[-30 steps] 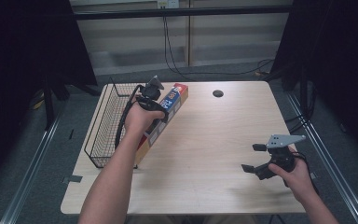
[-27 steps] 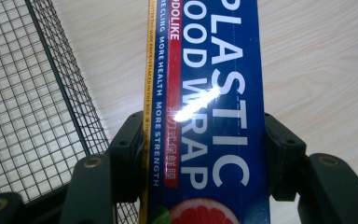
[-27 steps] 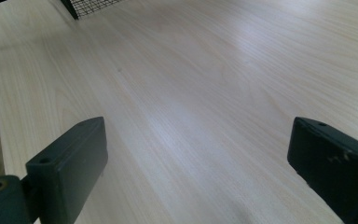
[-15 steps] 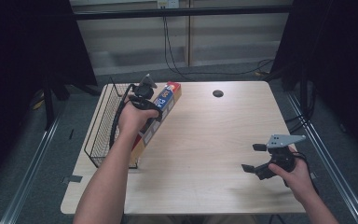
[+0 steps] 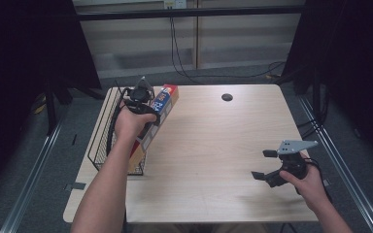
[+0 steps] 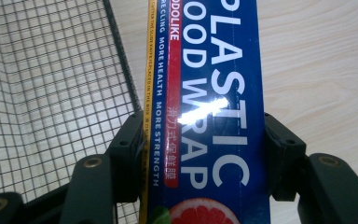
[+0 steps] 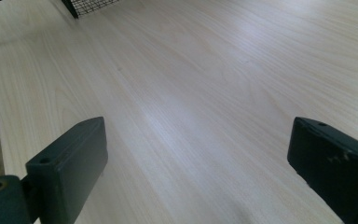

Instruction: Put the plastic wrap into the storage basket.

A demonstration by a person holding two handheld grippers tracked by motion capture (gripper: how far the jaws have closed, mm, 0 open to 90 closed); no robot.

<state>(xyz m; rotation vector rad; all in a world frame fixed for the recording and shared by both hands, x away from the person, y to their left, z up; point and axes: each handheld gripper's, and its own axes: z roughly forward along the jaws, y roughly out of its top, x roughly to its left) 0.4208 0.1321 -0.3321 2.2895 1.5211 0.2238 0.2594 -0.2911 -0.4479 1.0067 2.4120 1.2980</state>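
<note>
Two handheld grippers, one long box of plastic food wrap and one black wire basket were on a single light wooden table (image 5: 209, 145). In the high view the left gripper (image 5: 148, 108) was clamped across the food wrap box (image 5: 162, 104), which was tilted over the right-hand edge of the wire basket (image 5: 102, 145) at the table's left side, its red-capped end pointing away from the person. The right gripper (image 5: 267, 165), well apart near the table's right front corner, stood with its two jaws spread wide and nothing between them, a grey three-cornered plate on top. One dark round hole (image 5: 227, 97) marked the table's far side.

The left gripper view gave what the high view could not: the box's blue face (image 6: 214, 93) read "PLASTIC FOOD WRAP" in white letters, with a yellow edge strip, a red label strip and a slice of grapefruit at the bottom, and both black pads (image 6: 130, 154) pressed on its two sides. The basket's mesh (image 6: 51, 93) lay to the left of the box, bare tabletop to the right.

The right gripper view showed the two jaws wide apart above bare wood (image 7: 191, 93), with one corner of the basket (image 7: 91, 5) at the top edge.
</note>
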